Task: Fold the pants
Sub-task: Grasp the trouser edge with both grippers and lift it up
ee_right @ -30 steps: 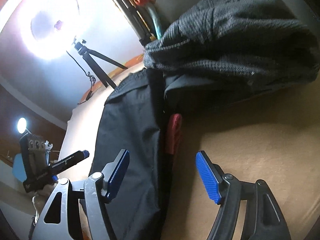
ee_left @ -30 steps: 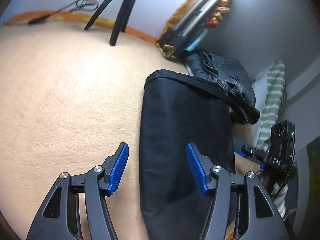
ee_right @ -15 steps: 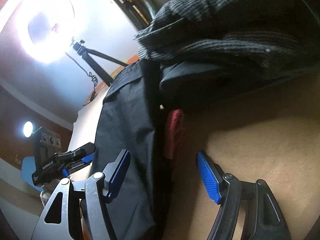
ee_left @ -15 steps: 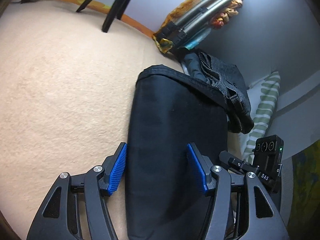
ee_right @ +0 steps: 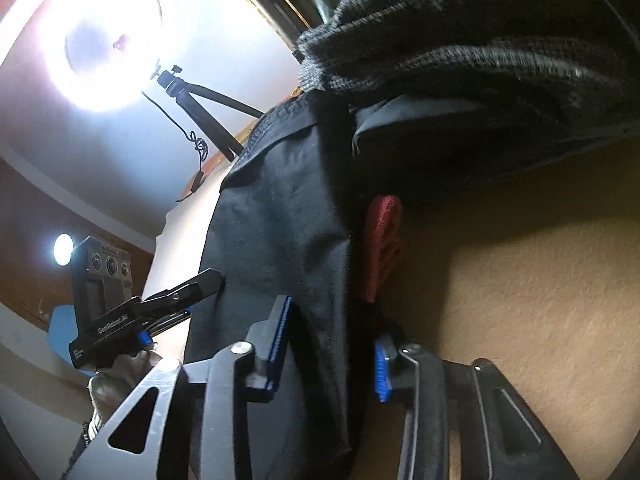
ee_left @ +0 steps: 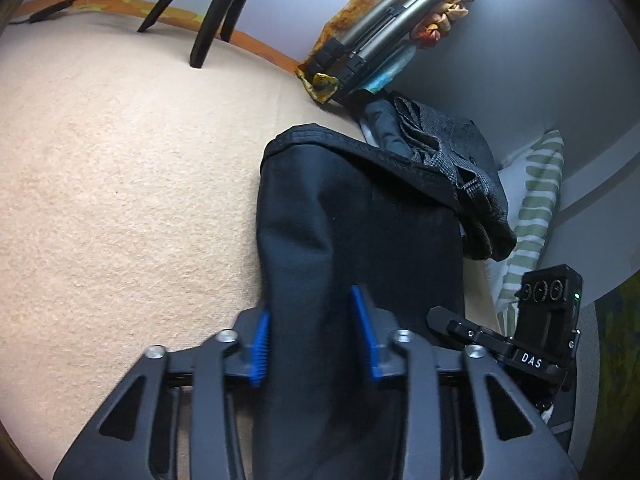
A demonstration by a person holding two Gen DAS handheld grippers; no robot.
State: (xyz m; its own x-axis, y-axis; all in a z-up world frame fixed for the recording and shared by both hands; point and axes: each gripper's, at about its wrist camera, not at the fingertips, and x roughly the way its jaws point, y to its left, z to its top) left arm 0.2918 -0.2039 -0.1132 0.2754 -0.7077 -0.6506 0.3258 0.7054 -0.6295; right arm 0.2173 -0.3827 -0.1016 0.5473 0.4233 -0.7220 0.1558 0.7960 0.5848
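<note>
The black pants (ee_left: 360,232) lie folded lengthwise on the beige blanket (ee_left: 120,184), waistband at the far end. My left gripper (ee_left: 314,336) has its blue pads closed in around a bunched fold at the pants' near left edge. The pants also show in the right wrist view (ee_right: 280,240), where my right gripper (ee_right: 330,348) has its pads closed in on the near right edge. Each gripper shows in the other's view: the right one (ee_left: 520,344) and the left one (ee_right: 132,308).
A pile of dark grey clothes (ee_right: 480,40) lies at the pants' far right, also in the left wrist view (ee_left: 452,160). A red item (ee_right: 384,240) pokes out beside the pants. Tripod legs (ee_left: 208,4), a bundled tripod (ee_left: 392,28) and a striped pillow (ee_left: 532,208) stand around.
Both grippers moved forward over the pants' near end and closed from wide open onto the fabric, which now bunches up between the pads.
</note>
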